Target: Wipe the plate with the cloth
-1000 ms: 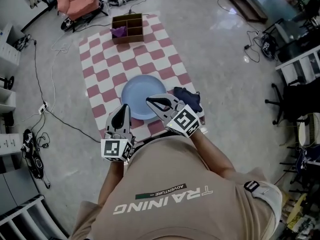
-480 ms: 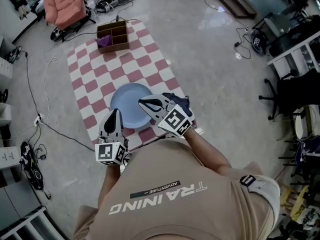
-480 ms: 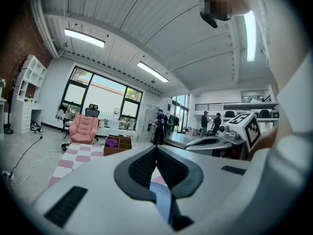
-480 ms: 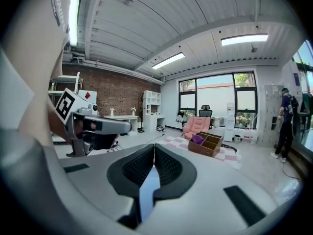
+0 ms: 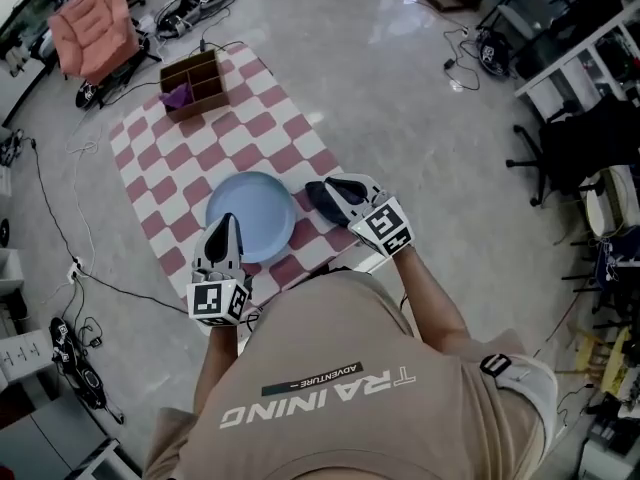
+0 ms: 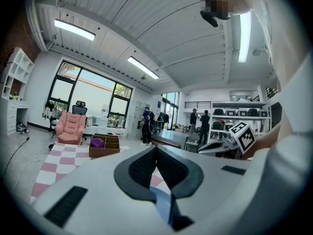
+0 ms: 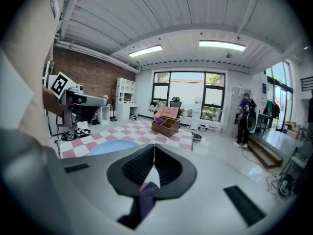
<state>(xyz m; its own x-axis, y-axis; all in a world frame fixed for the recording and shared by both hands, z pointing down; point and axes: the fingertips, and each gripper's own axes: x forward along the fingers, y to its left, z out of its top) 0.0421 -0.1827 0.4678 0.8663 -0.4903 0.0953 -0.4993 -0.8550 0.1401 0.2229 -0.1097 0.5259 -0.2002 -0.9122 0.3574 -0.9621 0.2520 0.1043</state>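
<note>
Right tool (image 5: 328, 192), closed and empty, has swung off the plate (image 5: 250, 216) to above the cloth (image 7: 143, 199); left tool (image 5: 228, 226) is closed too. Cloth pickup likely comes next.

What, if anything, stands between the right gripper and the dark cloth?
Nothing visible does: the right gripper, jaws shut, is directly over the dark cloth, which lies on the checkered mat right of the blue plate.

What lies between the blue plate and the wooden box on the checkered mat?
Nothing: in the head view, only bare checkered mat separates the blue plate from the wooden box.
</note>
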